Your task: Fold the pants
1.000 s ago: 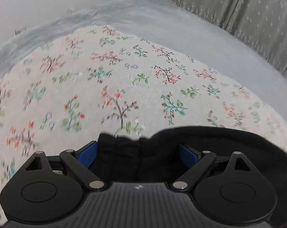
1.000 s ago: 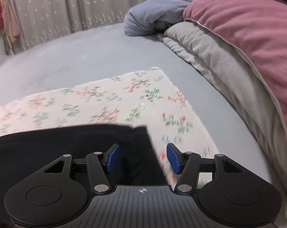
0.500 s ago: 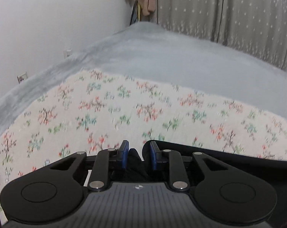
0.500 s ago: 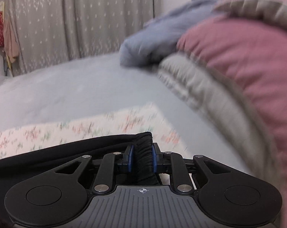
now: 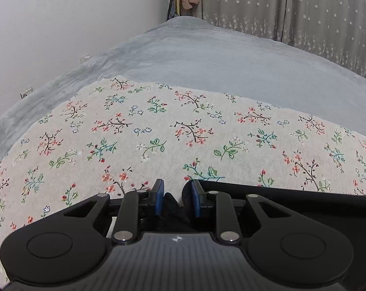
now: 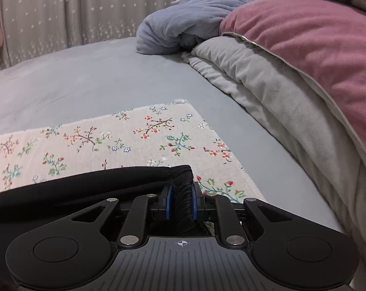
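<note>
Black pants (image 6: 90, 184) lie at the lower frame edge on the floral cloth (image 5: 158, 131); the right gripper (image 6: 181, 201), jaws closing, pinches the ribbed waistband, the left gripper (image 5: 175, 198) pinches bunched fabric. Lift both evenly, keeping the edge taut.

Right gripper (image 6: 181, 200) closing, left gripper (image 5: 175, 200) clamped
</note>
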A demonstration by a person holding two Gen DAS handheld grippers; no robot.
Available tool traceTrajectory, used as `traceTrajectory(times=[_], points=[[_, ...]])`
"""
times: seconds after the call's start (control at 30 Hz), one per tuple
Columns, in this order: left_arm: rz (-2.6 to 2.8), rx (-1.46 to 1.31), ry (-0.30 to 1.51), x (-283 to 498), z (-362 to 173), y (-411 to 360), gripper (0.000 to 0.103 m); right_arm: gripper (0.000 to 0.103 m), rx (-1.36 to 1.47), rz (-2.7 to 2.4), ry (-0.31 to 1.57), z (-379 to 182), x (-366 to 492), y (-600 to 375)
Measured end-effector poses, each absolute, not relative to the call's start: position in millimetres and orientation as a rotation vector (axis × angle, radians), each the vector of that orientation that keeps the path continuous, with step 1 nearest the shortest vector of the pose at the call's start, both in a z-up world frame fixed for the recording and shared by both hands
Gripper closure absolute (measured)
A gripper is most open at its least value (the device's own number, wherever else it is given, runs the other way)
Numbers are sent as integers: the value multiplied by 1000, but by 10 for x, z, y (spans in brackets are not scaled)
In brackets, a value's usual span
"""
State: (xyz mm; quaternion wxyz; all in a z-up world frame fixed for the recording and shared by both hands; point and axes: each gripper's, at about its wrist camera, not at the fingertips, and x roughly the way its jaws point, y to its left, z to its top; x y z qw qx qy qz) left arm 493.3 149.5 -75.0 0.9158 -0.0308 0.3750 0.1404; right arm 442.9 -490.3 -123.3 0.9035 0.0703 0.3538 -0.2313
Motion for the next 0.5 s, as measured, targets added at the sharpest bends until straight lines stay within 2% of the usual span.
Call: traceTrajectory(times=[0.23, 0.5], points=[[281, -101, 746, 4849, -711, 1523, 82, 94, 115, -470, 667, -995, 4396, -4817], [231, -171, 711, 4645, -457, 1635, 86, 98, 215, -428, 600, -743, 4128, -4903]])
